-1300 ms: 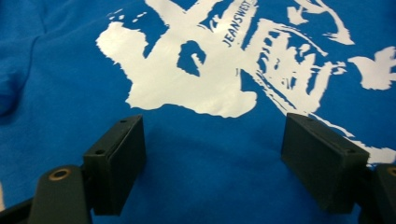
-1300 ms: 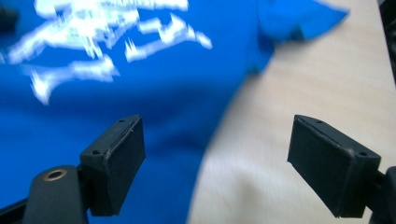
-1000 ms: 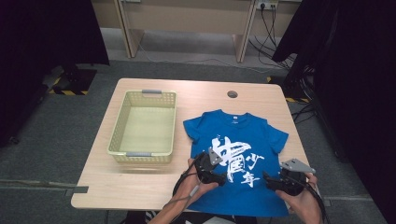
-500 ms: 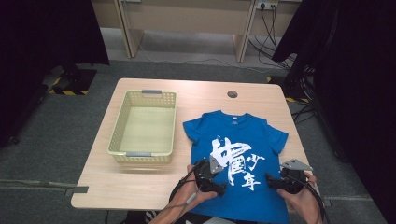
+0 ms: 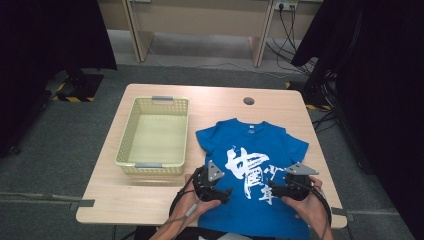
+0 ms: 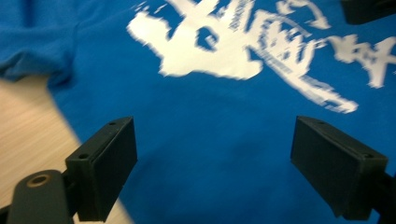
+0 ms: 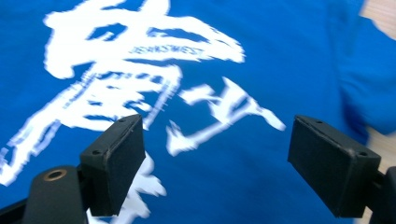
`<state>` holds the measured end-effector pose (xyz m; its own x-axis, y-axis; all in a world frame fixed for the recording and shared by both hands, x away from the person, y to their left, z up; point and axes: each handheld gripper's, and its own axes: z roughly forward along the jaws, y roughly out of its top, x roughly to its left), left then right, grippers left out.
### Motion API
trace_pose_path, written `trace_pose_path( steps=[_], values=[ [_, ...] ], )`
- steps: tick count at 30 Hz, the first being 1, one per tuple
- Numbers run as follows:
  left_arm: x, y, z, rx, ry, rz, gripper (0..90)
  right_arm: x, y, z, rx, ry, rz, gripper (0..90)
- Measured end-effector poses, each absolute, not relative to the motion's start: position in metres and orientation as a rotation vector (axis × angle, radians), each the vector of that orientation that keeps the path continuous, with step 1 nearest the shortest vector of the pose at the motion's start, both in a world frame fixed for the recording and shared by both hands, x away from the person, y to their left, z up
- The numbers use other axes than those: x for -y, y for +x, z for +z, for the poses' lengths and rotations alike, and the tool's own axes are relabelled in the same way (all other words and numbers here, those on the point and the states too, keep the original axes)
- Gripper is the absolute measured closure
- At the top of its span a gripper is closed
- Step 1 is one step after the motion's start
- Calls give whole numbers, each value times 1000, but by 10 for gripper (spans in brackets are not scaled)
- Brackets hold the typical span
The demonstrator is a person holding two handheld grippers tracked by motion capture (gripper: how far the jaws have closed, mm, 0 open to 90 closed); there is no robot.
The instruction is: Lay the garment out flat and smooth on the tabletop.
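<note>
A blue T-shirt point(image 5: 250, 145) with a white print lies flat on the wooden table point(image 5: 150, 200), its hem toward the near edge. My left gripper point(image 5: 222, 192) hovers over the shirt's lower left part, jaws wide open with nothing between them. The left gripper view has blue cloth point(image 6: 210, 116) under the open left gripper point(image 6: 215, 172) and bare table point(image 6: 28, 121) at left. My right gripper point(image 5: 277, 190) is over the shirt's lower right part, also open and empty. In the right gripper view the white print point(image 7: 140, 79) lies beyond the open right gripper point(image 7: 217, 168).
An empty yellow plastic basket point(image 5: 125, 145) stands on the table to the left of the shirt. A round cable hole point(image 5: 248, 101) sits near the far edge. Bare wood lies beyond the shirt's collar and in front of the basket.
Both grippers have shifted a little over the shirt's lower part, the right one leftward toward the print. The shirt and basket have not moved.
</note>
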<state>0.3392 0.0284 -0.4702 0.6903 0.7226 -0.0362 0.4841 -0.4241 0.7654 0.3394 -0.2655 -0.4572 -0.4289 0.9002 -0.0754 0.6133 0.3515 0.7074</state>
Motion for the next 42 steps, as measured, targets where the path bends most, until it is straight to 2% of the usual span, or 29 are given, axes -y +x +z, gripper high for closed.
trace_pose_path(
  steps=[7,23,42],
  values=[
    [-45,341,-474,-967,2091,402,140,250,343,-471,-2236,1291,823,180],
    [-48,339,-479,-971,2109,396,140,282,340,-471,-2253,1344,859,181],
    [-50,337,-482,-971,2113,391,132,284,339,-472,-2240,1329,865,176]
  ],
)
